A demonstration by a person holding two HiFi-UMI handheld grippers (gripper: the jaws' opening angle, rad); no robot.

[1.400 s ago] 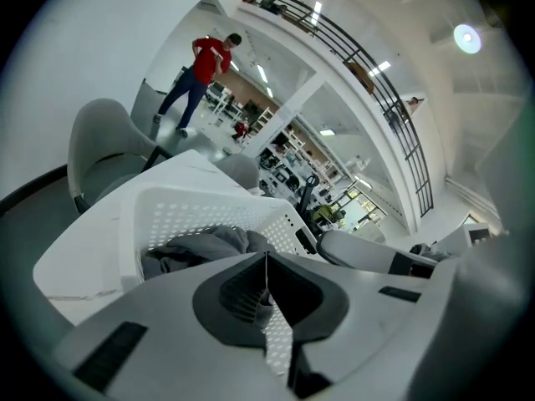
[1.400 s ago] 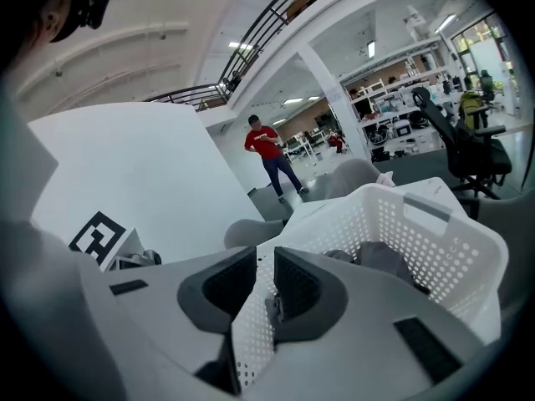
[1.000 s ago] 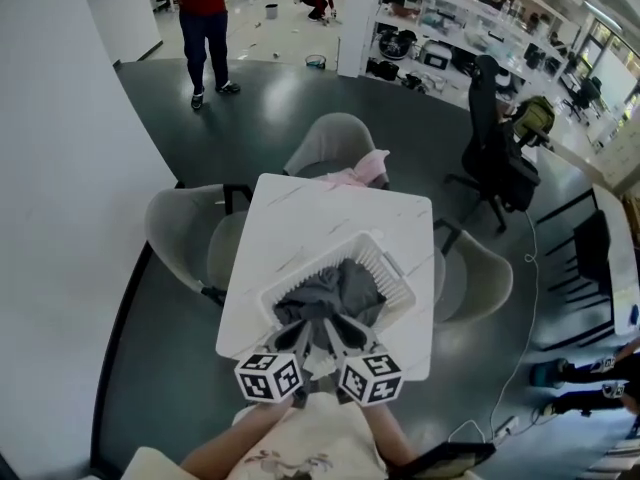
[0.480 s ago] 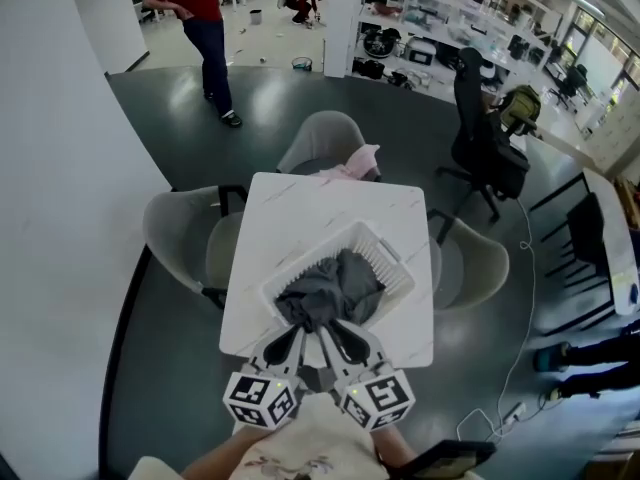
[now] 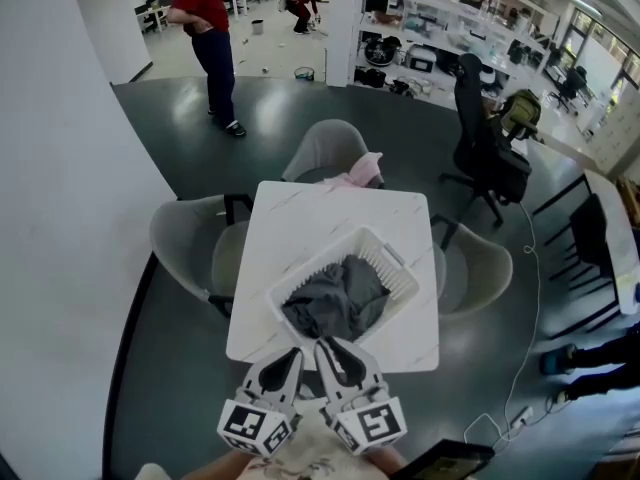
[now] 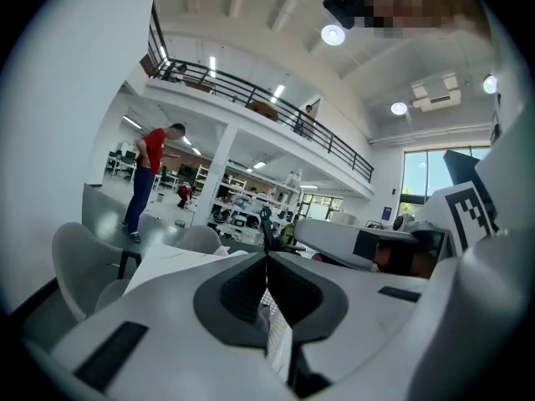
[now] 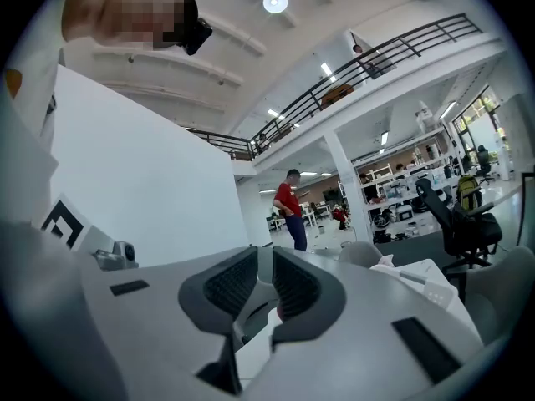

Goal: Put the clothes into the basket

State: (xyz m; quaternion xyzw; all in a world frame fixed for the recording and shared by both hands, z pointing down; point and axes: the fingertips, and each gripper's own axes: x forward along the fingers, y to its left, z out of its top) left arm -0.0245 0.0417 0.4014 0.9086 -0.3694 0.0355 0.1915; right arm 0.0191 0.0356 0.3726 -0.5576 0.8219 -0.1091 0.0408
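**Now that both claws have come back out, the grey clothes lie in the basket**

Since the claws were down among the grey cloth a second ago and now hang clear of it, we take the drop as done.

Scene, large to small:
- Dark floor (image 5: 150,368) of an open office. A person in a red top (image 5: 208,18) stands well off, and a black office chair (image 5: 488,143) is to the right.
- White marble-look counter (image 5: 300,218), with grey chairs at its left (image 5: 185,243), far (image 5: 325,148) and right (image 5: 480,268) sides.
- White slatted basket (image 5: 395,266) on the near half of the counter, set at an angle.
- Grey clothes (image 5: 335,303) bunched inside the basket. They fill most of it, and nothing hangs over the rim that we can see.
- Pink garment (image 5: 360,173) on the far chair, touching the counter's far edge and outside the basket.

Claws:
- The left claw (image 5: 292,354) and the right claw (image 5: 330,348) are side by side over the near counter edge, pulled back towards us from the basket.
- Left gripper view: jaws meet at the tips, nothing between them.
- Right gripper view: jaws drawn nearly together with only a thin slit, nothing between them.

Change: over the last second both claws rose and withdrew from the basket, and the grey cloth stayed behind.

Reading: the grey load counts as placed. If the pink garment belongs to the clothes, we judge the task part done, with a reach across the whole counter to come.
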